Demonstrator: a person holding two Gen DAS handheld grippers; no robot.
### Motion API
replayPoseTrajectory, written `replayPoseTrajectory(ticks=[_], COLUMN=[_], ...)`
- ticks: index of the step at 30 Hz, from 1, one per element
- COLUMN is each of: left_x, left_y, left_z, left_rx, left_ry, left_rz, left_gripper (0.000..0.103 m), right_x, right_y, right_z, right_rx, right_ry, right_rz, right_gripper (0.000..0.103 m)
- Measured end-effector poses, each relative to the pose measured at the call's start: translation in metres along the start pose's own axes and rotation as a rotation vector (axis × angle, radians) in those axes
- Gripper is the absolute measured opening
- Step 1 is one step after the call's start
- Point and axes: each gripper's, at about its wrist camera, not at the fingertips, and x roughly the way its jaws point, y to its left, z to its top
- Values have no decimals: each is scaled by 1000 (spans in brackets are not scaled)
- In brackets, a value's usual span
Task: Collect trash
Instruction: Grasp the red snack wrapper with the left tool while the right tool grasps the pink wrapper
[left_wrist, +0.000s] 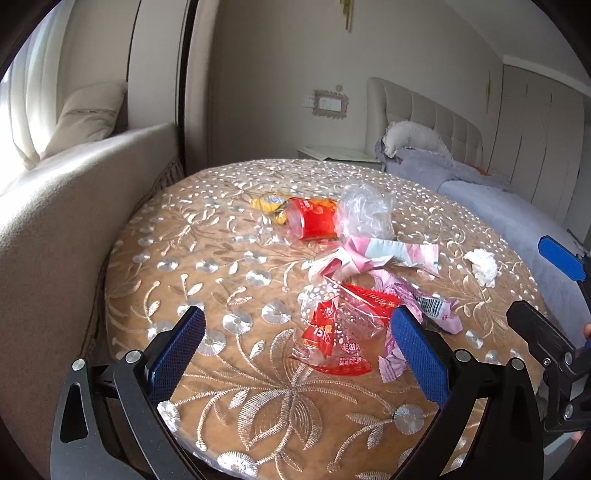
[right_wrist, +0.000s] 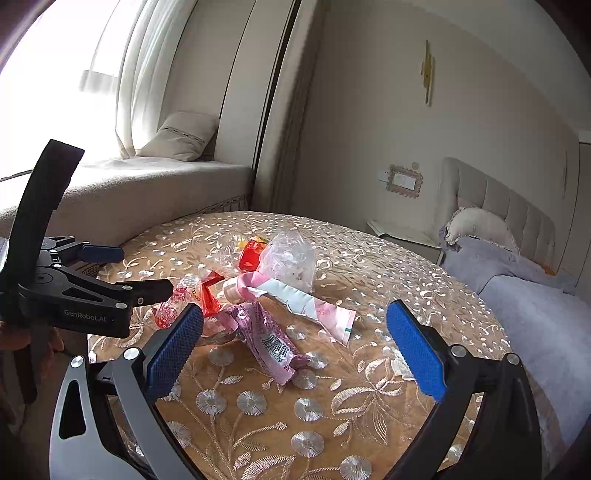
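- "GenRobot.AI" is printed in pale letters on the black body of the left gripper (right_wrist: 146, 271) as the right wrist view shows it at 9 o'clock.
- The red-and-clear wrapper (left_wrist: 334, 332) carries white Chinese characters and large numerals, too crumpled to read in full; the purple wrapper (right_wrist: 271, 341) shows a barcode.
- The trash lies in a loose pile around the middle of the round embroidered tablecloth (left_wrist: 207, 369): a pink-and-white pouch (left_wrist: 384, 253), a crumpled clear bag (left_wrist: 364, 214) at 12 o'clock of the pouch, a red cup (left_wrist: 316, 221) on its side touching that bag, and a yellow wrapper (left_wrist: 267, 205) just behind the cup.
- A white tissue wad (left_wrist: 482, 266) sits apart from the pile at 3 o'clock, near the table edge.
- The left gripper (left_wrist: 295, 354) is spread wide over the red-and-clear wrapper, holding nothing.
- The right gripper (right_wrist: 293, 349) is spread wide too, empty, with the purple wrapper between its blue pads (right_wrist: 415, 354).
- A window seat (right_wrist: 147, 184) with a cushion (right_wrist: 184, 136) lies at 10 o'clock; a bed (right_wrist: 535, 302) at 3 o'clock.
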Motion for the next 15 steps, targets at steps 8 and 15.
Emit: replayPoseTrajectory(ticks=[8,15], left_x=[27,45], left_y=[-10,-6], left_z=[3,1], left_rx=[76,60], left_ry=[65,137], left_rz=[-1,-83], left_gripper=[99,84], right_x=[32,55], right_y=[7,10], right_z=[5,5], right_rx=[-29,-61], right_ry=[75,133], right_rz=[18,13], right_gripper=[99,99])
